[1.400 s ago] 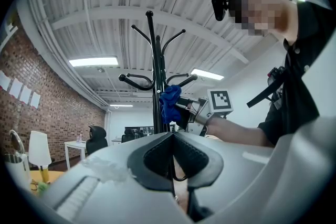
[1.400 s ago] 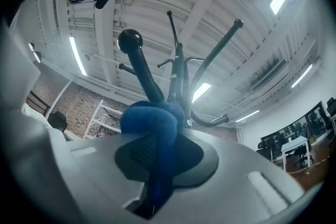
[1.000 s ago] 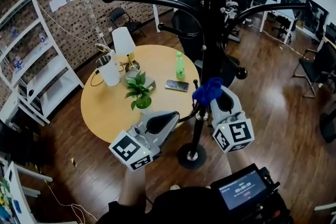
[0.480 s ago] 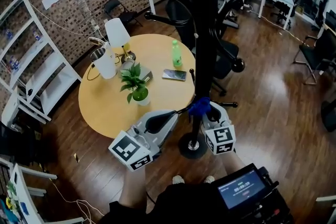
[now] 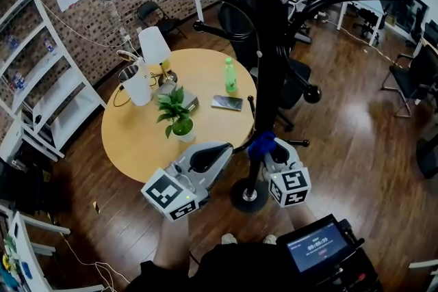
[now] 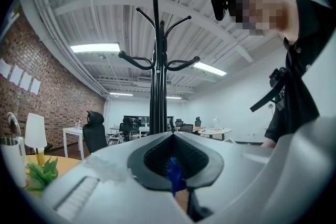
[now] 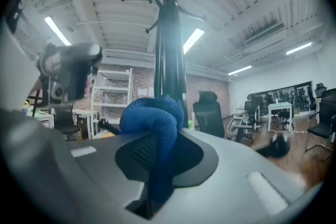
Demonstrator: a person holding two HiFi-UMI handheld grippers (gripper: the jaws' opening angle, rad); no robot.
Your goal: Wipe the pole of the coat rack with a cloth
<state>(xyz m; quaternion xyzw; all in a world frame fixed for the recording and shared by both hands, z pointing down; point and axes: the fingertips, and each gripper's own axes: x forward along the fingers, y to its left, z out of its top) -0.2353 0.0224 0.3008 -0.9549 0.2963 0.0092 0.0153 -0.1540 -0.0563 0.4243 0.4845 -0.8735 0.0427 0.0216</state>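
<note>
Pole [image 5: 263, 78] of the coat rack: how far along is the wipe?

— Under way, by my reading. My right gripper [image 5: 268, 149] has its jaws clamped on the blue cloth [image 5: 261, 144]. The cloth is bunched against the pole low down, a little above the round base [image 5: 248, 196]. No dust or streaks show, so I cannot certify any stretch as clean. I judge that the long run up to the hooks is still owed.

And your other hand?

— My left gripper [image 5: 226, 149] sits just beside the pole at about the same height, apart from the cloth. Its jaws are closed together. A thin blue sliver shows in the slot between them, and I cannot tell what it is.

Containers in the area?

— Three, all on the round table [image 5: 130, 147] behind the rack, well apart from my work. A small pot [image 5: 183, 135] holds a leafy green plant. A green bottle [image 5: 231, 75] stands upright with its cap on, and I cannot read its fill. A white jug [image 5: 140, 92] stands next to the lamp [image 5: 154, 48], and its inside is hidden from me.

Anything on the shelves?

— The white shelf unit [image 5: 41, 78] by the brick wall carries small items, too small to identify.
</note>
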